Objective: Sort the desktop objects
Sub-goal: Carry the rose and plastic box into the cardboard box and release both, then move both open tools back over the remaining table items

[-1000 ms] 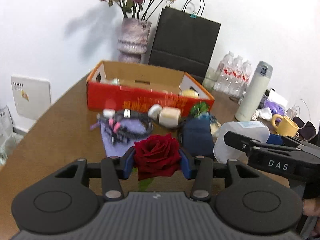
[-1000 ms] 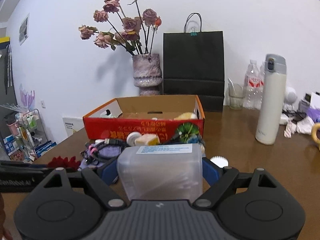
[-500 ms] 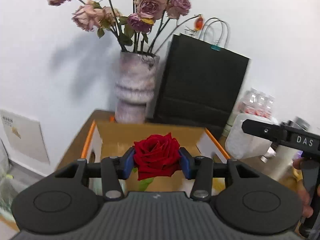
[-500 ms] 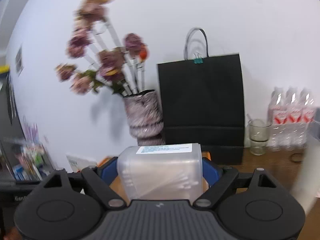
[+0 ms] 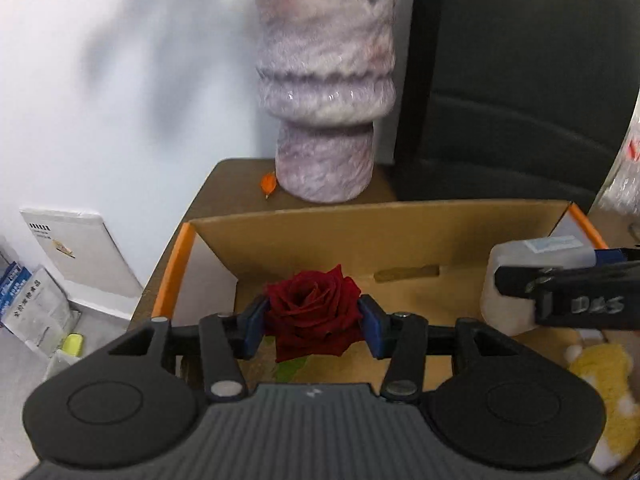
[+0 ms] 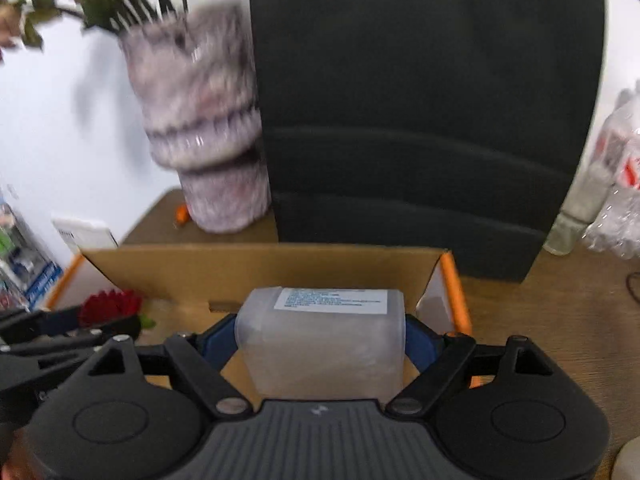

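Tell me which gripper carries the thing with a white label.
The right gripper, shut on the translucent plastic container with the label on top. The left gripper, its jaws opening, has a red rose between them.

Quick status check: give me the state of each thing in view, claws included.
Left claw: opening, red rose between its pads, over the box.
Right claw: shut on the translucent plastic container.
Cardboard box: open-topped, yellow plush toy inside.
Vase: upright behind the box.
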Demonstrator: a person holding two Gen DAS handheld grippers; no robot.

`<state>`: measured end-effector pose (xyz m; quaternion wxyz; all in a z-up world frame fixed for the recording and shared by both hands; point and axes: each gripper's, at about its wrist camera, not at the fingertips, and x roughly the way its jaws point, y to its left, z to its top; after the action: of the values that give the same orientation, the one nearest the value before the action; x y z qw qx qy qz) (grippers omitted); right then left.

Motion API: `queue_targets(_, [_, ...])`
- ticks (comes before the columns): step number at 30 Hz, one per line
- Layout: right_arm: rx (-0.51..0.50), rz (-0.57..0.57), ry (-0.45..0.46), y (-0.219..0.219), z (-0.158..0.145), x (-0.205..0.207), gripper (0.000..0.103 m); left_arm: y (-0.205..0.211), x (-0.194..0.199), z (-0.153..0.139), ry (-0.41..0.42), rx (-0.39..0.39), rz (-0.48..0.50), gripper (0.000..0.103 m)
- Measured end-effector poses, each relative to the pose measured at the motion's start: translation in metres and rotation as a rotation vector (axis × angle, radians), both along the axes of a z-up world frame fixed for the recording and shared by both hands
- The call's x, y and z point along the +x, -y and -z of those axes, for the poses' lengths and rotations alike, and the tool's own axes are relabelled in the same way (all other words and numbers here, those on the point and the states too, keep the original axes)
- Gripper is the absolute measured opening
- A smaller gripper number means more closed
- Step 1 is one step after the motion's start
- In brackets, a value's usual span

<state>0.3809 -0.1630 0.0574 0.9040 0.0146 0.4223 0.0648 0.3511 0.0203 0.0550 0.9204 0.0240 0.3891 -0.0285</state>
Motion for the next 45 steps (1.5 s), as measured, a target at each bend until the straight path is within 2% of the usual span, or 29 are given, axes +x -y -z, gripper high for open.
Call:
queue_targets(2, [-0.047,0.031,-0.035,-0.002,0.010,0.007,0.082,0.002,-0.003,0.000,0.019,0.006,0.025,0.069])
queue_targets(4, [-0.089,0.064,-0.026,-0.008,0.009,0.010,0.084,0.005,-0.006,-0.001,0.031,0.022,0.037,0.075])
queue_targets(6, [-0.047,0.077,-0.027,-0.007,0.004,0.010,0.084,0.008,-0.008,-0.003,0.042,0.029,0.041,0.077])
queue_targets(8, [0.001,0.059,-0.015,-0.002,-0.005,0.005,0.084,0.008,-0.009,-0.009,0.063,0.029,0.027,0.086])
queue_targets(12, [0.072,0.023,0.063,0.014,-0.031,-0.027,0.087,0.001,-0.031,-0.034,0.126,-0.031,0.000,0.090])
queue_targets(16, [0.099,0.030,0.077,0.028,-0.051,-0.057,0.087,-0.002,-0.060,-0.062,0.158,-0.085,-0.002,0.095])
queue_targets(19, [0.138,0.010,0.102,0.034,-0.056,-0.097,0.091,-0.008,-0.108,-0.072,0.194,-0.151,0.011,0.100])
queue_targets(22, [0.157,0.002,0.121,0.041,-0.054,-0.144,0.093,-0.009,-0.152,-0.074,0.212,-0.153,0.039,0.101])
queue_targets(28, [0.184,0.001,0.180,0.042,-0.044,-0.226,0.094,-0.006,-0.237,-0.061,0.263,-0.103,0.032,0.103])
queue_targets(32, [0.108,-0.045,0.279,0.038,-0.030,-0.277,0.096,0.002,-0.289,-0.045,0.343,-0.044,0.022,0.103])
queue_targets(34, [0.063,-0.073,0.302,0.034,-0.020,-0.296,0.096,0.004,-0.309,-0.034,0.348,-0.045,0.017,0.103])
queue_targets(38, [0.077,-0.127,0.312,0.033,-0.006,-0.325,0.096,0.005,-0.334,-0.014,0.300,-0.086,-0.016,0.103])
queue_targets(42, [0.085,-0.148,0.296,0.033,0.002,-0.339,0.097,0.013,-0.353,0.001,0.310,-0.012,-0.033,0.103])
queue_targets(45, [0.089,-0.159,0.258,0.034,0.015,-0.357,0.097,0.016,-0.367,0.011,0.307,0.002,0.000,0.103])
